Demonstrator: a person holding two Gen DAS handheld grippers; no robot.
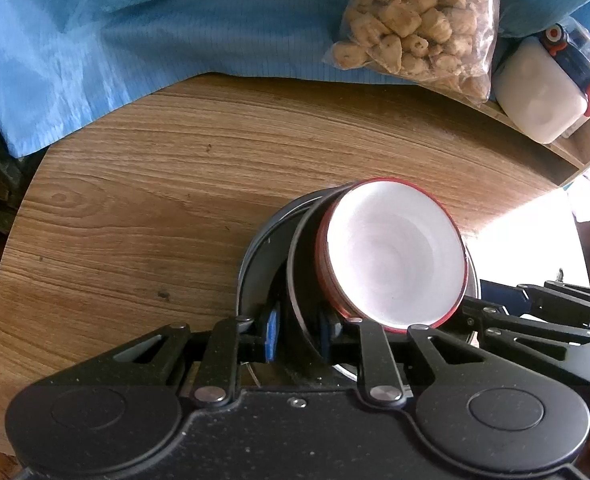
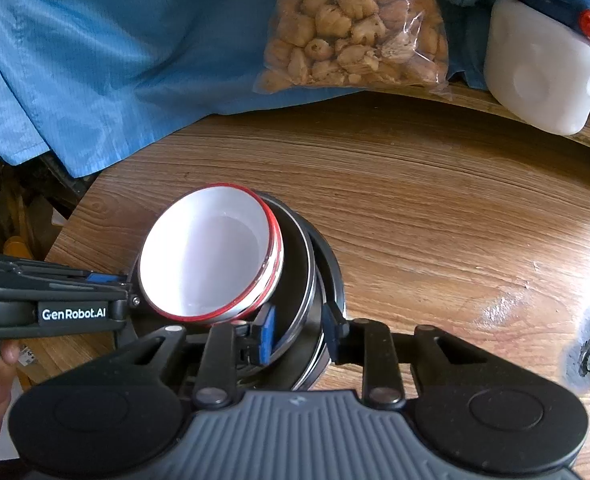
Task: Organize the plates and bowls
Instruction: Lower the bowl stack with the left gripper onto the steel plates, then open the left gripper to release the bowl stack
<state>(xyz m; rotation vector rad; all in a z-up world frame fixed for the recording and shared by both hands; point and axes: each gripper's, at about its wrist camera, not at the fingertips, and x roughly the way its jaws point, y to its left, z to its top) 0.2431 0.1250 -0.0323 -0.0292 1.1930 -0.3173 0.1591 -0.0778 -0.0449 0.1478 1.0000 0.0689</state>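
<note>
**Stack of bowls and plates on the wooden table**

White red-rimmed bowls (image 1: 391,256) nested on dark plates (image 2: 295,280), mid-table (image 1: 135,200). Left gripper (image 1: 297,334) narrow, straddling a plate's rim; right gripper (image 2: 301,334) likewise. Pressing or loose: cannot tell. Beyond: blue cloth (image 1: 135,40), snack bag (image 2: 355,28), white jug (image 2: 543,72).

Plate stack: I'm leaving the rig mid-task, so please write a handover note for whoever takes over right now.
Left hand-held gripper: jaws straddle the rim of the dark plates, pads seemingly not pressing.
Right hand-held gripper: the same, from the opposite side.
Red-rimmed bowls sit nested on the plates, on the wooden table.
Done: bowls and plates gathered in one stack.
Left: the plates sit offset; probably square them up, then withdraw.
</note>
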